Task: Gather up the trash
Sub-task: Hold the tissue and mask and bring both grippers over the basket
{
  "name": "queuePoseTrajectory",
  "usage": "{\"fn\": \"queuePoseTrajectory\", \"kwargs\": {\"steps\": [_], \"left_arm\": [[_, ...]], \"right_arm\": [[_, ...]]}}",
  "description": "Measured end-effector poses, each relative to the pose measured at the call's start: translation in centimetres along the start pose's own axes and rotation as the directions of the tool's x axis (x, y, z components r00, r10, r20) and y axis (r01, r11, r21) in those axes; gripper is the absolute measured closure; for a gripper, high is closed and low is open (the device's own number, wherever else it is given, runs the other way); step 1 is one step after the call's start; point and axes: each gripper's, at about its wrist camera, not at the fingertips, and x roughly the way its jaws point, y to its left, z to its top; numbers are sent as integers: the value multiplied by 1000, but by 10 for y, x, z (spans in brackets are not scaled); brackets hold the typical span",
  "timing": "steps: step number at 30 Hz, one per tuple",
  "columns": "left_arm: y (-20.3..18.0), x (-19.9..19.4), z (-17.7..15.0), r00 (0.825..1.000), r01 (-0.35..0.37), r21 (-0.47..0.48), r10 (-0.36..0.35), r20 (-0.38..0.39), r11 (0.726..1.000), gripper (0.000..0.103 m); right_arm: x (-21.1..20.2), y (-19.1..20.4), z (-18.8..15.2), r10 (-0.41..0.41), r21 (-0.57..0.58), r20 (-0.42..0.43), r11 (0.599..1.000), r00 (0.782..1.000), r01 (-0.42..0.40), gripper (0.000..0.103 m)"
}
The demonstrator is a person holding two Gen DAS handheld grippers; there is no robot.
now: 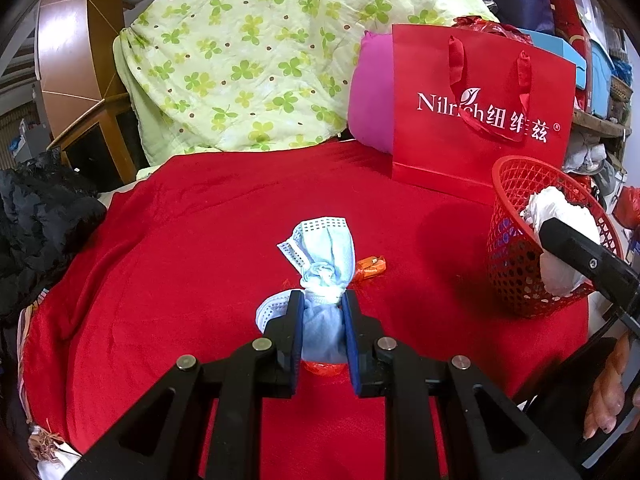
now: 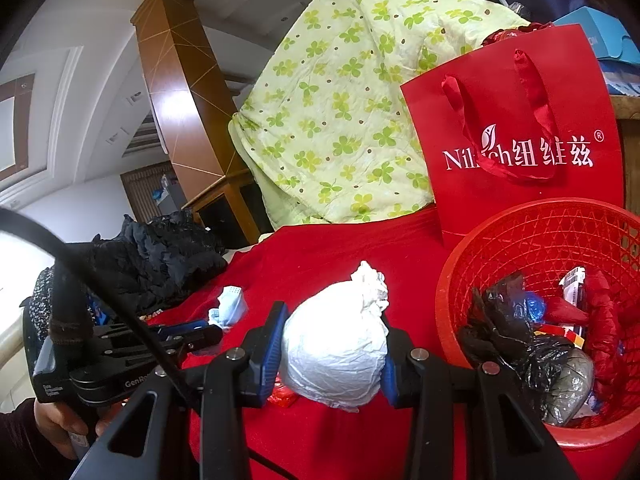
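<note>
The left gripper point(image 1: 322, 308) pinches a knotted blue face mask point(image 1: 326, 276) between its blue pads, low over the red cloth point(image 1: 180, 240); the mask's lower end hides a scrap of red wrapper point(image 1: 324, 369), of which only an edge shows. Just beside the mask lies a small orange wrapper point(image 1: 371, 267), partly behind it. The right gripper point(image 2: 334, 346) clamps a crumpled white paper ball point(image 2: 336, 344), held close to the rim of the red mesh basket point(image 2: 452, 280). From the left wrist view that ball covers part of the basket's mouth. Inside the basket, a black plastic bag point(image 2: 516, 344) sits among wrappers too jumbled to tell apart. Behind the basket stands a red paper bag point(image 2: 520, 120), its ribbon handles crossing the lettering. A green clover quilt point(image 1: 260, 60) and a black jacket point(image 2: 160, 264) border the cloth. A hand point(image 2: 60, 420) is cut off at the frame's edge.
</note>
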Motion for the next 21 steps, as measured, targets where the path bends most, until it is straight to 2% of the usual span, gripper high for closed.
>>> {"fn": "queuePoseTrajectory", "kwargs": {"steps": [21], "left_arm": [[-6,14,1,999,-5,-10,5,-34,1000,83]], "right_arm": [[1,1,1,-4,-12,-6,1000,1000,4,60]]}}
